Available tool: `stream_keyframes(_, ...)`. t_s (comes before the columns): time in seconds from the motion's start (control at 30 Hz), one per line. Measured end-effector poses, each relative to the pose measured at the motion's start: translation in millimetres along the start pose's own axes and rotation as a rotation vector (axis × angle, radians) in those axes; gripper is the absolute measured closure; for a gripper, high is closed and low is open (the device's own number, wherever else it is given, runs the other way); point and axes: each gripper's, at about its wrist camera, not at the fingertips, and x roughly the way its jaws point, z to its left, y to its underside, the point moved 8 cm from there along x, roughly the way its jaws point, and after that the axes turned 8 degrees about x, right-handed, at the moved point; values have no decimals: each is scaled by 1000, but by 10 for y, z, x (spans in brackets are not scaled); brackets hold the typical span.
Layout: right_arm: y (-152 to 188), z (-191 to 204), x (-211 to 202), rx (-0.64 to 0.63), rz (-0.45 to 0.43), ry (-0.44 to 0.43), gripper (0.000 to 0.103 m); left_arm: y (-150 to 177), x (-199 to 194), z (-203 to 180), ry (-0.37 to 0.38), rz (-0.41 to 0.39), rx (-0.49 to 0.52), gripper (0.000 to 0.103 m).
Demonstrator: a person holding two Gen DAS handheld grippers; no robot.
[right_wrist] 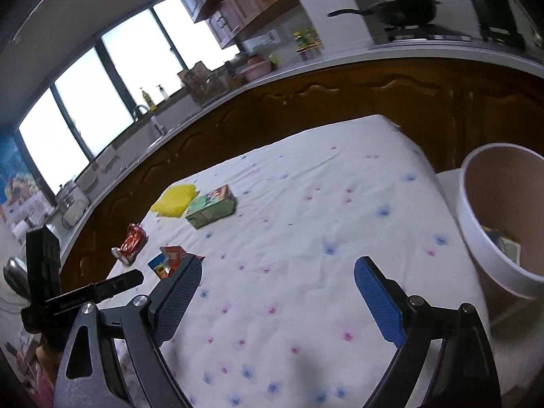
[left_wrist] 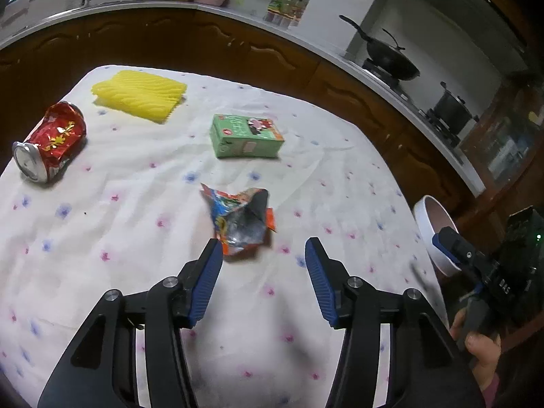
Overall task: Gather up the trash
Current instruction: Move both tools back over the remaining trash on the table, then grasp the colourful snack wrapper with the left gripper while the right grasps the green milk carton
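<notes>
A: Where is the crumpled snack wrapper [left_wrist: 239, 222] to be found, taking the green carton [left_wrist: 245, 136] as the landmark?

B: On the flowered tablecloth [left_wrist: 136, 224], on the near side of the carton. The left gripper [left_wrist: 263, 250] is held just short of it, jaws apart and nothing between the pads; one blue fingertip [left_wrist: 213, 255] is seen at the wrapper's near edge, though contact cannot be confirmed.

A: How is the wrapper judged to handle?

B: As very light, thin and crinkly foil, slippery on its silvered inside. Little resistance is expected, and it is likely to be pushed along the cloth rather than pinched if it is met from one side only. A raised fold near the middle is probably best taken, so that both pads close on doubled material.

A: And the rest?

B: The crushed red can [left_wrist: 51, 142] lies far to the left of the carton, the yellow ridged sheet [left_wrist: 141, 95] beyond and left of it. The white bin [right_wrist: 489, 238] stands well to the carton's right, past the table edge. The right gripper [right_wrist: 277, 277] is held wide open and empty.
</notes>
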Motion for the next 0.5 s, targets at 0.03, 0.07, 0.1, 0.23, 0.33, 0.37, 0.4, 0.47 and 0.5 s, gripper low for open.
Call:
stream_keyframes(0.03, -3, 36, 31, -10, 5, -3, 10, -7, 19, 22, -4, 3, -2, 51)
stream_keyframes(0.07, -10, 83, 73, -25, 12, -7, 10, -12, 46, 52, -8, 8, -8, 51)
stream_keyframes(0.1, -21, 113, 106, -36, 17, -9, 10, -16, 73, 77, -8, 12, -15, 51)
stream_keyframes(0.23, -40, 262, 261, -82, 50, -28, 10, -34, 185, 131, -19, 31, -22, 51)
stream_keyframes(0.33, -61, 338, 363, -107, 68, -35, 10, -62, 286, 167, -27, 42, -26, 51)
stream_keyframes(0.37, -67, 360, 396, -114, 74, -37, 10, -72, 311, 180, -31, 43, -27, 51)
stream_keyframes(0.4, -74, 385, 427, -121, 79, -40, 10, -83, 334, 194, -37, 43, -24, 51)
stream_keyframes(0.47, -91, 421, 469, -132, 85, -45, 10, -97, 364, 218, -38, 44, -22, 51)
stream_keyframes(0.5, -100, 444, 488, -138, 87, -49, 10, -100, 379, 233, -37, 46, -23, 51)
